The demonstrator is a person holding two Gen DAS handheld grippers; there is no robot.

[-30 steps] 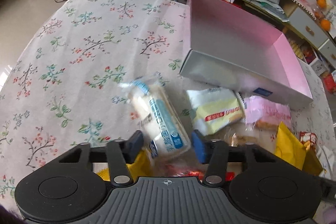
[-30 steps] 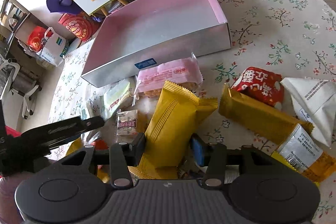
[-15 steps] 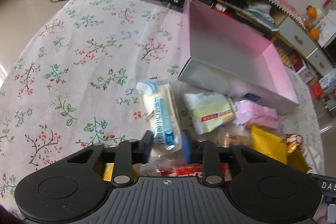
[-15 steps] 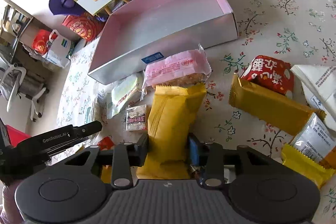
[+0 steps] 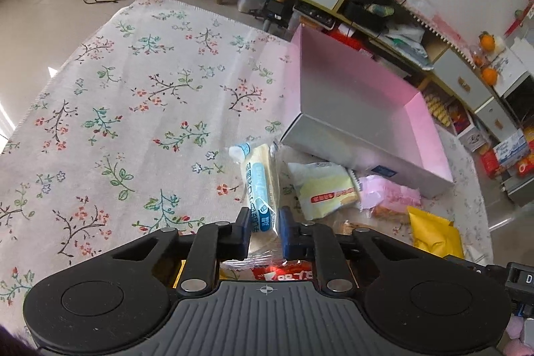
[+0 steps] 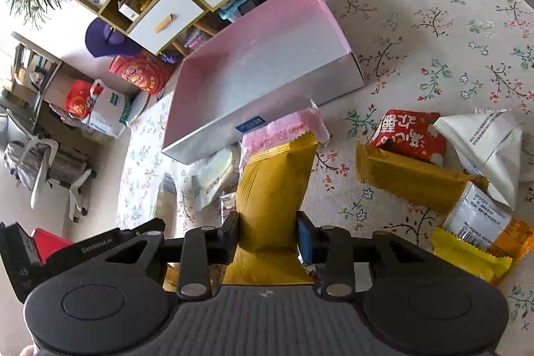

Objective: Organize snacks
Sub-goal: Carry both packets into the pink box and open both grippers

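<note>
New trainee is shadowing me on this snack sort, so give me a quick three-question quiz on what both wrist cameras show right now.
1. True or false: the pink box already holds snacks.
2. What does the left gripper hold? A) red packet B) white-and-blue packet C) nothing
3. Fill in: the right gripper is shut on a ____ packet.

Key: 1 false, its inside shows bare. 2 B, jaws closed onto it. 3 yellow; its jaws have just been closing, and the pads press its sides.
</note>
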